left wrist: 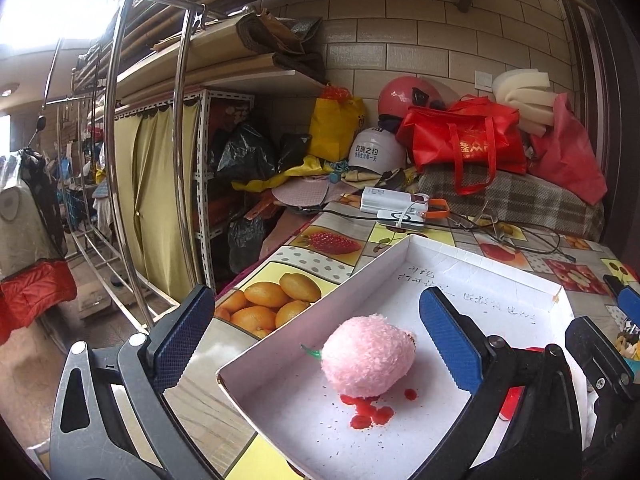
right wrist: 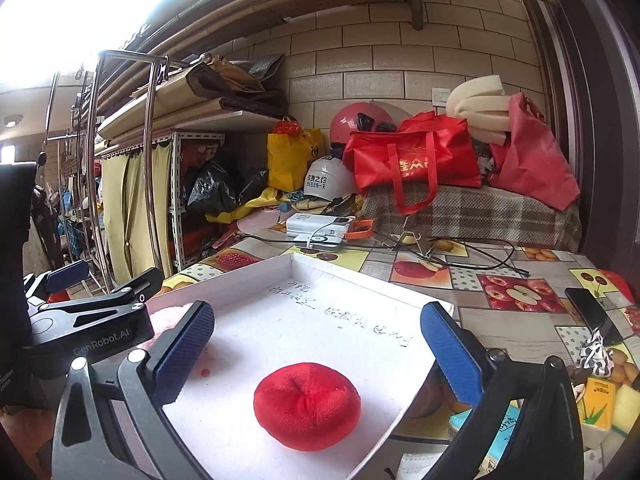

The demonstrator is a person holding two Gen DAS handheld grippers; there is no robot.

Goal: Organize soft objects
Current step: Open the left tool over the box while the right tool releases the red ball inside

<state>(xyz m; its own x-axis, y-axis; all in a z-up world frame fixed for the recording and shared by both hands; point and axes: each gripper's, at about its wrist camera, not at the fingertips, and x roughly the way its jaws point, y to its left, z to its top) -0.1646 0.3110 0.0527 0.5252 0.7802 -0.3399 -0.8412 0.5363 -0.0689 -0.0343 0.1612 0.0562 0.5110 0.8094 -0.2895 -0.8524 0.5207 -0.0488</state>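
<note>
The black metal body of the left gripper (right wrist: 84, 332) is showing "GenRobot.AI" in pale letters. Chinese characters are showing on a white round helmet (right wrist: 326, 179), a glossy red fabric tote bag (right wrist: 416, 160) and the white shallow cardboard box (right wrist: 340, 308) — none clearly readable.

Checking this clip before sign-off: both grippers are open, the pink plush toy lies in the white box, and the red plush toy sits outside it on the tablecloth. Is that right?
Not quite. The red plush toy is not on the tablecloth; it lies inside the white box, as the right wrist view shows. The rest holds: the pink plush toy lies in the box, and the left gripper and right gripper are open.
</note>
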